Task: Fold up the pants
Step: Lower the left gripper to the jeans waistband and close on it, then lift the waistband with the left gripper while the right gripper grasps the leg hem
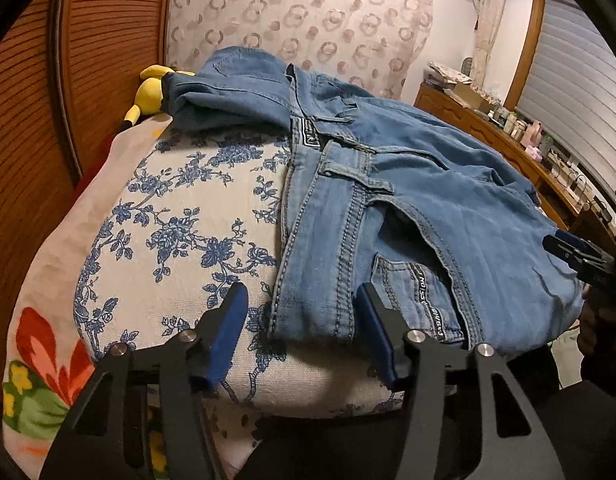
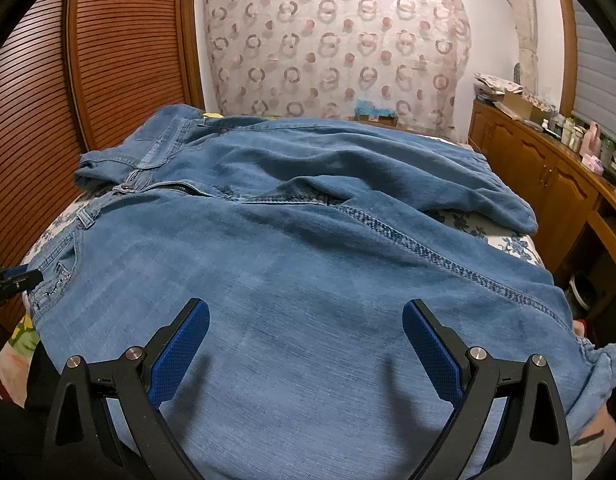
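A: Blue jeans (image 2: 308, 240) lie spread over a bed (image 1: 179, 216) with a flower-print cover, waistband toward the slatted wooden door (image 1: 39, 120), legs running away from it toward the long wooden cabinet (image 2: 548, 184).

B: And the left gripper (image 1: 303, 332)?

A: It sits at the waistband corner nearest the person. Its 2 blue pads (image 1: 227, 332) stand partly apart, with the denim edge between them; I see no pad pressing on cloth, so it holds nothing.

B: The right gripper (image 2: 305, 340)?

A: Over the thigh of the near leg, farther from the door, pads wide apart and empty. Its tip also shows at the edge of the left view.

B: So what is the step?

A: By my reading, taking hold of the near edge to fold 1 leg over the other. The far leg lies rumpled beside the patterned curtain (image 2: 336, 44).

B: How to do it well?

A: Likely bite the thick waistband seam, not the loose pocket flap. Pinch the near leg's outer seam with the other gripper. Lift both together so the fold lands straight.
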Demonstrator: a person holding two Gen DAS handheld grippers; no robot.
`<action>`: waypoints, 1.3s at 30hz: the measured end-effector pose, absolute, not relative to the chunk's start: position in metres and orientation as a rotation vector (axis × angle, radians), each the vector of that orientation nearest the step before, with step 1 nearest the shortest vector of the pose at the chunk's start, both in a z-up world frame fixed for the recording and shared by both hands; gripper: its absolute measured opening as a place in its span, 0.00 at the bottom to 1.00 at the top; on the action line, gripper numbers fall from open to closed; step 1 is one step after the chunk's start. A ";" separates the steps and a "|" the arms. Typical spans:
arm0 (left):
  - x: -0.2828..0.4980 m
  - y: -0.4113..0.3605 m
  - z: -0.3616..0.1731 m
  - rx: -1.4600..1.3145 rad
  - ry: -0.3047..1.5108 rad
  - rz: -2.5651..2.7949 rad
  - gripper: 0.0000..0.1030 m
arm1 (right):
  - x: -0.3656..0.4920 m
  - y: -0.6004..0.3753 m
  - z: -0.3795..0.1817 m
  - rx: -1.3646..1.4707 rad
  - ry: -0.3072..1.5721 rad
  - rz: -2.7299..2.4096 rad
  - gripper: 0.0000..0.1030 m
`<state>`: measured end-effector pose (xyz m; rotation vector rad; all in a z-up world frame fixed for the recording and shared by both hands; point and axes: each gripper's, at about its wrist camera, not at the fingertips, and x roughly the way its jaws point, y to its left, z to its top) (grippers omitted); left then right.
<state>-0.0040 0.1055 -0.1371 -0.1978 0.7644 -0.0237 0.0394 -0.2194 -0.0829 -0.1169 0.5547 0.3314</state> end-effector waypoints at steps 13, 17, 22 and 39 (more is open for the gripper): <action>-0.011 0.092 -0.114 -0.149 0.671 -0.053 0.23 | 0.050 -0.213 -0.081 -0.115 0.561 0.352 0.95; -0.010 0.080 -0.092 -0.124 0.604 -0.082 0.16 | 0.047 -0.211 -0.080 -0.119 0.557 0.367 0.91; 0.003 0.068 -0.067 -0.081 0.557 -0.117 0.16 | 0.044 -0.210 -0.074 -0.108 0.549 0.408 0.83; 0.079 0.037 -0.001 -0.005 0.450 -0.170 0.16 | 0.033 -0.193 -0.044 -0.103 0.503 0.593 0.75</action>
